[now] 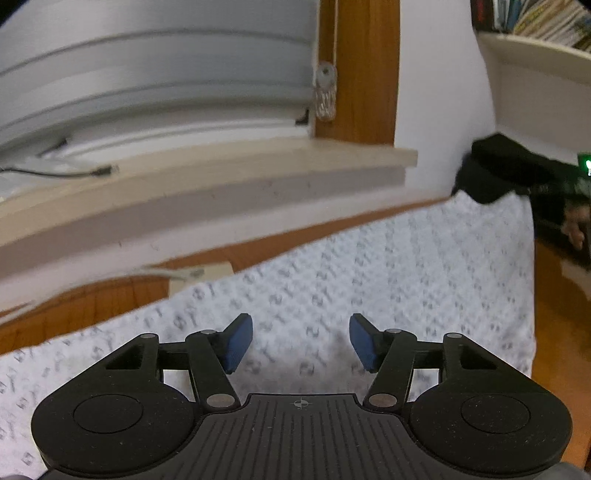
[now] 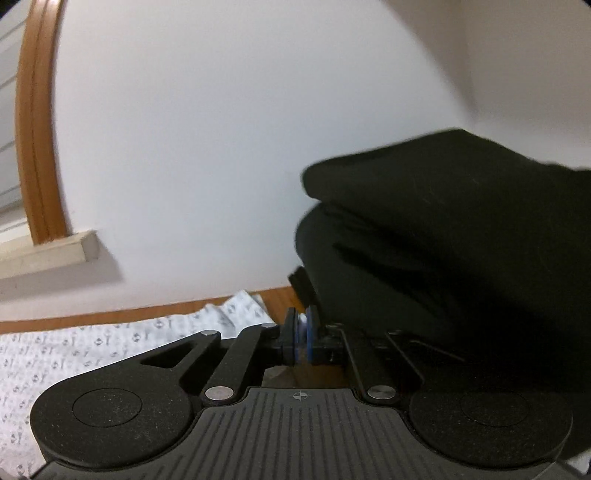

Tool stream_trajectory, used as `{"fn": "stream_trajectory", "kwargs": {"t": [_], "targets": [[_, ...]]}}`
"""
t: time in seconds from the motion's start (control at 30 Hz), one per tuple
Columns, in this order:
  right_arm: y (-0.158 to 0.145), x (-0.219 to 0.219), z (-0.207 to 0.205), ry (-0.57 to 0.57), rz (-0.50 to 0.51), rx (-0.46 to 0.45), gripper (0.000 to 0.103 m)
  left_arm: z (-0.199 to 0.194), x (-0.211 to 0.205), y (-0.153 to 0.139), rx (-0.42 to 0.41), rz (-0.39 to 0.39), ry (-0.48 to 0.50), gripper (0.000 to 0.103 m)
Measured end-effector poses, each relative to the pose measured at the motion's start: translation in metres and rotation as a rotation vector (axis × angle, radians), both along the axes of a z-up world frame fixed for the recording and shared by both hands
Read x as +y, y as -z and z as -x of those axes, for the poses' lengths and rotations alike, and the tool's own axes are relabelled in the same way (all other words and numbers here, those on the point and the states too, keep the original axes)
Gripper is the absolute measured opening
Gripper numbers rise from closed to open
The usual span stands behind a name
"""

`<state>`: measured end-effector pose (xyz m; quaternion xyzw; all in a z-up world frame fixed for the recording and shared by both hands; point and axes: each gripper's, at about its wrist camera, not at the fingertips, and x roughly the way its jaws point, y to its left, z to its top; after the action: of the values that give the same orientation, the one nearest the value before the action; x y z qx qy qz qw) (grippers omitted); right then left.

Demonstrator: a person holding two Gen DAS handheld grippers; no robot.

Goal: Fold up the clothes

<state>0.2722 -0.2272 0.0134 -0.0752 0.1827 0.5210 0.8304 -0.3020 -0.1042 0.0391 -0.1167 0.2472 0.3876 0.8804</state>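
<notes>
Black folded clothing (image 2: 443, 229) fills the right half of the right wrist view, bunched in thick layers and lifted in front of a white wall (image 2: 240, 129). The right tongs (image 2: 301, 334) are pressed together on a thin edge of this black fabric, their blue pads (image 2: 311, 332) almost touching with only the cloth between them. The garment drapes over the right finger of these tongs and hides it.

In the left wrist view the same black clothing (image 1: 509, 170) is seen at the far right corner of the surface, partly overlapping a white patterned cloth (image 1: 369, 280) that is spread across the wooden surface (image 1: 554, 314). The left tongs (image 1: 301, 343) are spread wide apart above this patterned cloth, with nothing held between their blue pads (image 1: 240, 343); whether they touch the cloth cannot be told.

A pale window sill (image 1: 221, 170) is seen behind the far edge of the surface, with a wooden window frame (image 1: 362, 70) rising from it. A shelf of books (image 1: 535, 22) is visible at the upper right. Both views are slightly blurred.
</notes>
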Motion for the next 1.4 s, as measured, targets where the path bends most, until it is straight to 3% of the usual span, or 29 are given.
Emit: {"fn": "stream_trajectory", "kwargs": {"t": [0.13, 0.43, 0.53, 0.63, 0.73, 0.87, 1.07, 1.17, 1.33, 1.4], "targets": [[-0.008, 0.012, 0.004, -0.020, -0.003, -0.021, 0.005, 0.003, 0.004, 0.005, -0.005, 0.032, -0.002, 0.063], [-0.088, 0.021, 0.027, -0.049, -0.166, -0.193, 0.005, 0.003, 0.011, 0.009, 0.020, 0.070, -0.054, 0.066], [-0.057, 0.020, 0.008, -0.015, -0.032, -0.165, 0.005, 0.002, 0.011, 0.009, 0.026, 0.064, -0.061, 0.067], [-0.009, 0.025, -0.008, 0.010, 0.156, -0.104, 0.006, 0.001, 0.012, 0.010, 0.036, 0.061, -0.062, 0.070], [0.018, 0.021, -0.008, 0.002, 0.238, -0.063, 0.012, -0.003, 0.014, 0.011, 0.057, 0.070, -0.057, 0.071], [0.020, 0.010, 0.007, -0.021, 0.215, -0.071, 0.036, -0.007, 0.011, 0.012, 0.082, 0.048, -0.048, 0.073], [0.025, 0.006, 0.059, -0.203, 0.230, -0.049, 0.041, -0.021, -0.004, 0.003, 0.138, -0.042, -0.026, 0.073], [0.030, 0.001, 0.100, -0.332, 0.238, -0.057, 0.042, -0.031, -0.024, -0.009, 0.123, -0.054, 0.014, 0.067], [0.036, 0.003, 0.162, -0.487, 0.244, -0.056, 0.043, -0.047, -0.059, -0.025, 0.084, -0.054, 0.093, 0.033], [0.032, 0.000, 0.179, -0.524, 0.236, -0.051, 0.043, -0.055, -0.075, -0.026, 0.072, -0.048, 0.139, 0.030]]}}
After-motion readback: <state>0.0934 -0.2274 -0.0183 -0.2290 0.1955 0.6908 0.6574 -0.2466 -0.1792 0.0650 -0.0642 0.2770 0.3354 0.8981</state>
